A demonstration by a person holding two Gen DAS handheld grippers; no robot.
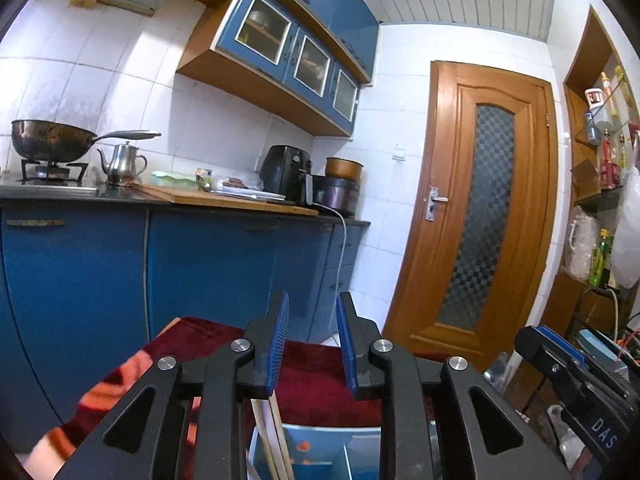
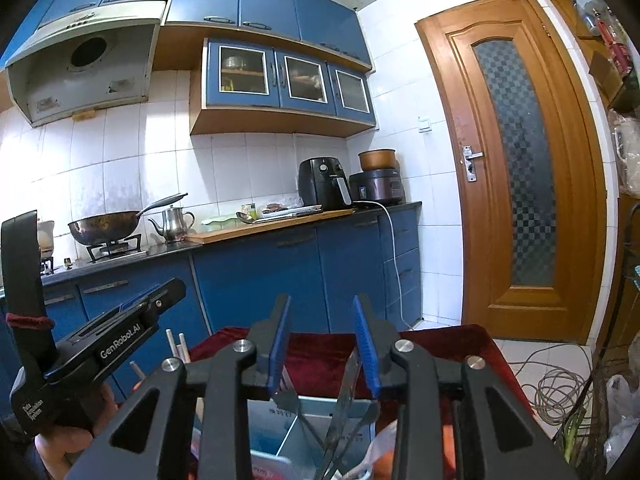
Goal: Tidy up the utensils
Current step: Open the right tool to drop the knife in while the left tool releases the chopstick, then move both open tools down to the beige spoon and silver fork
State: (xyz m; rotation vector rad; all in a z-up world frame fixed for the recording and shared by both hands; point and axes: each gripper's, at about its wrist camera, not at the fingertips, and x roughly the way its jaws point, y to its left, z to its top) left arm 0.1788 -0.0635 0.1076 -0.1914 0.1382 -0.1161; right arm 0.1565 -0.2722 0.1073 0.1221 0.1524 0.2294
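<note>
Pale wooden chopsticks stand in the left compartment of a light-blue plastic divided bin, just below the left gripper; jaws narrowly parted, pads clear of the sticks. Right gripper: jaws part-open, a clear-handled metal utensil leaning up between them from the bin's right compartment; contact with the right pad uncertain. Bin sits on a dark-red velvet cloth over the tabletop. Blue kitchen cabinets beyond.
</note>
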